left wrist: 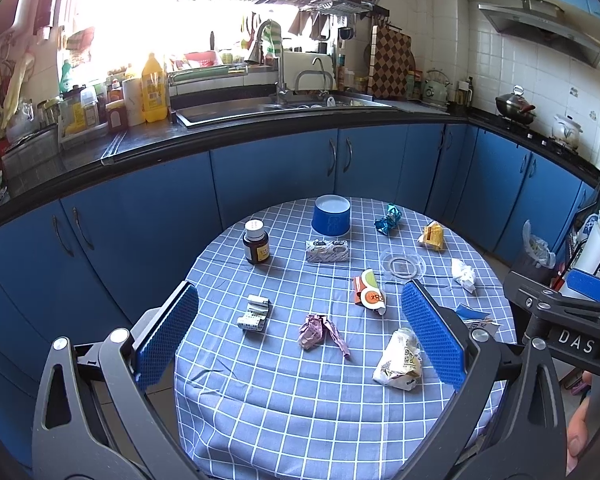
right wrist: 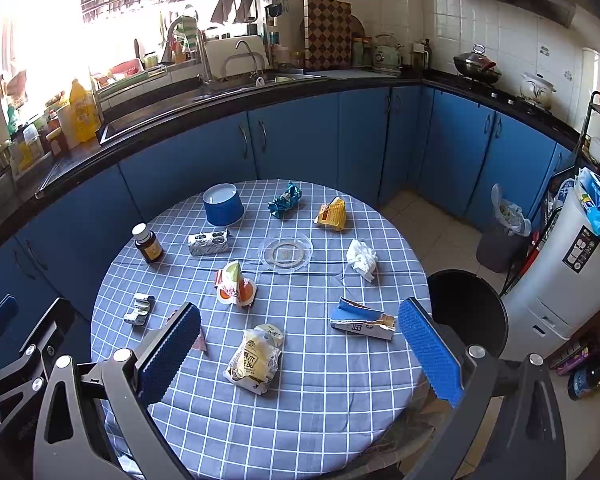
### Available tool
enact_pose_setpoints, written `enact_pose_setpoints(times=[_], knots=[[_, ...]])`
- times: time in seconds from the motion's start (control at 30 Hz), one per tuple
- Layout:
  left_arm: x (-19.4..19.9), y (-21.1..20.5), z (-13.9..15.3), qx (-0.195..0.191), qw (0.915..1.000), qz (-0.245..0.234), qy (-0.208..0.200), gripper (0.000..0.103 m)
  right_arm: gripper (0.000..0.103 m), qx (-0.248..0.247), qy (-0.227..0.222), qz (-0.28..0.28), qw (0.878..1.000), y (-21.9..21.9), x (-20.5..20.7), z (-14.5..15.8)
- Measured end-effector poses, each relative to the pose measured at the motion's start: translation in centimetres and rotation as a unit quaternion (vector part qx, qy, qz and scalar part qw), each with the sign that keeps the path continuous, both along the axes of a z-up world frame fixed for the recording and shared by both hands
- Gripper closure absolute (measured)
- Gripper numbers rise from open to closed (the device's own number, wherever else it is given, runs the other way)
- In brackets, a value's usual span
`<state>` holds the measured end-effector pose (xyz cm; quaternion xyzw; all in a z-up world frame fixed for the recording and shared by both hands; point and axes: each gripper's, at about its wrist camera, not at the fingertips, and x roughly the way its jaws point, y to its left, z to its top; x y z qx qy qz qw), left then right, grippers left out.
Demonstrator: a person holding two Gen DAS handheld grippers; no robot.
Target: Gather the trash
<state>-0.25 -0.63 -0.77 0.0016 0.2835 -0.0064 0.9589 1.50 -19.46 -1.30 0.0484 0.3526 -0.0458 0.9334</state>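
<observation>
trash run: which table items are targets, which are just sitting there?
Trash: pink wrapper, bun bag, torn blue carton, tissue, teal foil, yellow wrapper.
Not trash: brown bottle, glass dish, blue tub.

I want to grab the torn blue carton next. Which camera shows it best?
The right wrist view: the torn blue carton lies in full sight on the checked tablecloth, just inside the right claw's right finger. In the left wrist view the left claw's right finger hides most of it, leaving only a blue corner.
</observation>
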Motion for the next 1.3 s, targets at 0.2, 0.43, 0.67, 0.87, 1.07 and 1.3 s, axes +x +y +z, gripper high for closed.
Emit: enact_pose_setpoints(times=[0.2,0.43,0.67,0.87,1.07,1.3], knots=[[-0.24,0.39,0.64,-0.002,1.0000,-0.002,-0.001,0.003,0.007,0.000,0.000,-0.001,1.000,-0.02,-0.02,0.01],[-0.16,0.63,0.63,-0.003,1.0000,-0.001,0.000,0.003,0.007,-0.001,0.000,0.000,1.000,-0.01,-0.03,0.01],[-0.19,0.64,0.55,-0.003,1.0000,-0.001,0.000,0.003,0.007,0.000,0.001,0.000,1.000,-0.05,-0.15,0.35],[-0.20,0.62,0.54,-0.004,1.0000,-0.001,0.001,0.003,0.007,-0.001,0.001,0.000,1.000,-0.08,-0.15,0.31],[-0.22,0.68,0.43,-0.004,1.0000,-0.001,0.002,0.003,0.007,-0.001,0.001,0.000,1.000,-0.09,-0.16,0.28],[-0.27,0.66,0.38,-0.005,1.0000,-0.001,0.003,0.003,0.007,0.000,0.001,0.000,1.000,-0.11,-0.15,0.21]])
